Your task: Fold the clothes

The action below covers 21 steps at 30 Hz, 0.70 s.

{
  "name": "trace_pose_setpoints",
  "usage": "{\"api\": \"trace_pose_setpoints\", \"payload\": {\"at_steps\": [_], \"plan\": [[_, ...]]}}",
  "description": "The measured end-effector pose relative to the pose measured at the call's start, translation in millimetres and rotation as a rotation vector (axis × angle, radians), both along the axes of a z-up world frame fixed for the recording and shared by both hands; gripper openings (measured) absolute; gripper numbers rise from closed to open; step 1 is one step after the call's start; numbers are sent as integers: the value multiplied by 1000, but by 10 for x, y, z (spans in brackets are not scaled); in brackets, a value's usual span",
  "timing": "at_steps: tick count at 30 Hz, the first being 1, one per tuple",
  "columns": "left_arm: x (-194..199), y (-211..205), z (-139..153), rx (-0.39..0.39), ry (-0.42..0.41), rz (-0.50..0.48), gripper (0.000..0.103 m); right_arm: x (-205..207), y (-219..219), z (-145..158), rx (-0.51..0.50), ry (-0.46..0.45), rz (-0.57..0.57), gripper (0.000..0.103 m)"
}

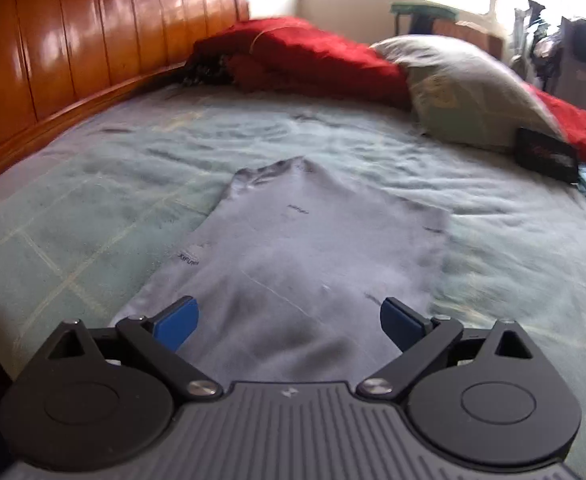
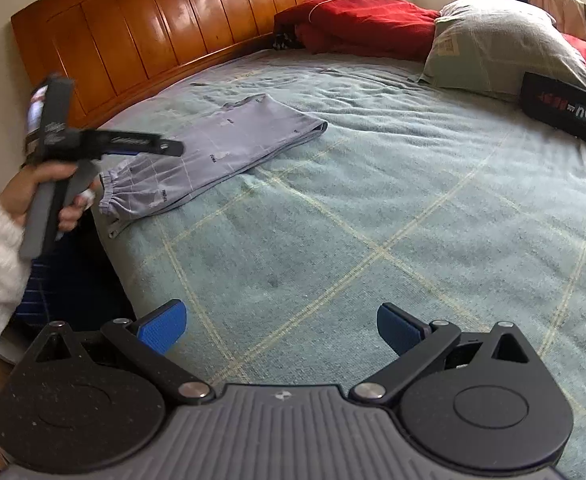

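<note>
Grey trousers folded on bed — both tongs apart, empty.
Left tongs hover over cuff end, blurred; right tongs over bare blanket — print illegible.

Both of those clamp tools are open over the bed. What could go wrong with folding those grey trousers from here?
The grey patterned trousers lie near the mattress edge, so a tug might drag the elastic cuffs off the side. The open left gripper could also pinch the green checked bedspread underneath. The right gripper hovers far from the cloth, leaving one side unsupported.
</note>
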<state>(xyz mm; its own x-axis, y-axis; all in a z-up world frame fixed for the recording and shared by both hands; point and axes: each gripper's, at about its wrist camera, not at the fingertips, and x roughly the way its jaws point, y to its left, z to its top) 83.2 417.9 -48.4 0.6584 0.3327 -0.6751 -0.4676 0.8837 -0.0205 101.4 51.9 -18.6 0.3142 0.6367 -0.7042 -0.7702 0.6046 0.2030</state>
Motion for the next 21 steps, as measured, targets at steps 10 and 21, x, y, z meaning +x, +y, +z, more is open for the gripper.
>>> {"api": "trace_pose_setpoints", "payload": {"at_steps": [10,21], "plan": [[269,82,-16,-24,38,34,102,63,-1,-74,-1,16,-7,103],[633,111,-137,-29,118,6,102,43,-14,-75,-1,18,-15,103]]}}
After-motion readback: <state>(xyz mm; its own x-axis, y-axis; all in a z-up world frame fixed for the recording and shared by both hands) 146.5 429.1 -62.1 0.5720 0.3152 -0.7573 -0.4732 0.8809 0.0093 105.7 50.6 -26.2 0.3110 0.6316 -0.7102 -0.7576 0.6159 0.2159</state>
